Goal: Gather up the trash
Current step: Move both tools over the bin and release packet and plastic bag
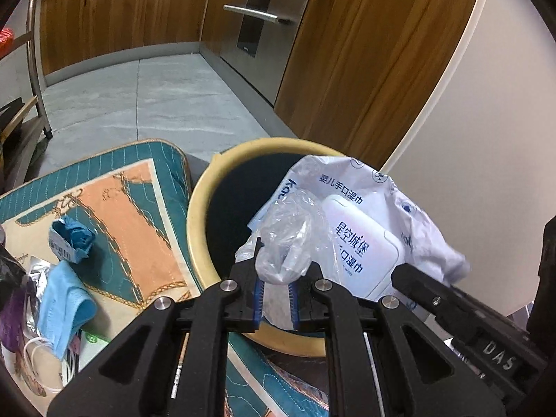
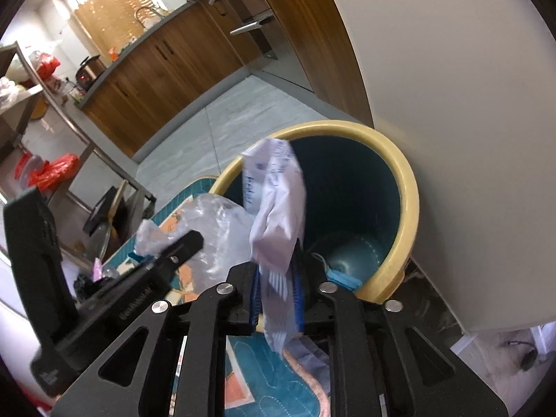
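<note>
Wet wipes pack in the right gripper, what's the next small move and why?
Probably let the right gripper release: the wet wipes pack already hangs over the open bin, so it should drop inside. The left gripper's clear plastic bag could follow.

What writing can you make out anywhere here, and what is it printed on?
"婴儿手口湿巾": white wet-wipe packet
"星空城堡", with "口湿巾" below: packet's lid label
"DAS": right gripper
Crumpled carton on the mat, packet print in right wrist view, and left gripper's embossed lettering: unreadable.

We see a cream-rimmed bin [image 1: 198, 215] with a dark, perhaps teal, inside; white wipes pack [image 1: 375, 222] printed blue; teal-and-peach quilted mat [image 1: 114, 201].
</note>
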The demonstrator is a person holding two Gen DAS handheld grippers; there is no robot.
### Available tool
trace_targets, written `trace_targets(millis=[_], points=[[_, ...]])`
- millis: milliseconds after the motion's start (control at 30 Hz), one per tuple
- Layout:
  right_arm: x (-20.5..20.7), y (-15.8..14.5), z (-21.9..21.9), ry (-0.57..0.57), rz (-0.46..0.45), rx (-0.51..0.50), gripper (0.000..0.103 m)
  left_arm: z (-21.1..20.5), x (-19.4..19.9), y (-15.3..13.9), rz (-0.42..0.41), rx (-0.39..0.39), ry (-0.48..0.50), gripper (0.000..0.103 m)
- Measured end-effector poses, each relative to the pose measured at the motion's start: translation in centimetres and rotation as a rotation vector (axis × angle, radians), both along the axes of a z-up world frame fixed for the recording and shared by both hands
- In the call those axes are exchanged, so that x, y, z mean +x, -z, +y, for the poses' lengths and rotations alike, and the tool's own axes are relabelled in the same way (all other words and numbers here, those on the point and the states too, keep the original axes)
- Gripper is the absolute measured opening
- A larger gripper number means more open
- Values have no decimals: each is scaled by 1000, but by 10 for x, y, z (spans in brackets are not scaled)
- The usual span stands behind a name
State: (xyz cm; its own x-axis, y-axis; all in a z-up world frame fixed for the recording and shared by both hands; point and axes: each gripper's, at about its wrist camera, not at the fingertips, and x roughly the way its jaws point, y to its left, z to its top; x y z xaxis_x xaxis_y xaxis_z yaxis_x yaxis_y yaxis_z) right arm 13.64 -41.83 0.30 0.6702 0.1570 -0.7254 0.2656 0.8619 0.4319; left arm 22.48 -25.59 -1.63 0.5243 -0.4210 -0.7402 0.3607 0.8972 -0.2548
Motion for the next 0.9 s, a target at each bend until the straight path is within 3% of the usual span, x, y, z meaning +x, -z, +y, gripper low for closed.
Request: trace_targets(millis=[233,500,700,767,900], points=[[0,2,-5,27,4,30,42,4,-2,3,-10,-3,5,28],[-3,-3,-8,53,-33,24,51,24,-11,-13,-50,-44,-6,54],[-1,-8,2,36,-64,-12,64,49,-18,-26,-82,-64,-38,72],[-1,-9,5,24,-72,-28,69,59,-21,-31,-95,-67,-57,82],[1,-12,14,-5,-86,-53,75,84,-28,-39,-115,-64,-101,85]])
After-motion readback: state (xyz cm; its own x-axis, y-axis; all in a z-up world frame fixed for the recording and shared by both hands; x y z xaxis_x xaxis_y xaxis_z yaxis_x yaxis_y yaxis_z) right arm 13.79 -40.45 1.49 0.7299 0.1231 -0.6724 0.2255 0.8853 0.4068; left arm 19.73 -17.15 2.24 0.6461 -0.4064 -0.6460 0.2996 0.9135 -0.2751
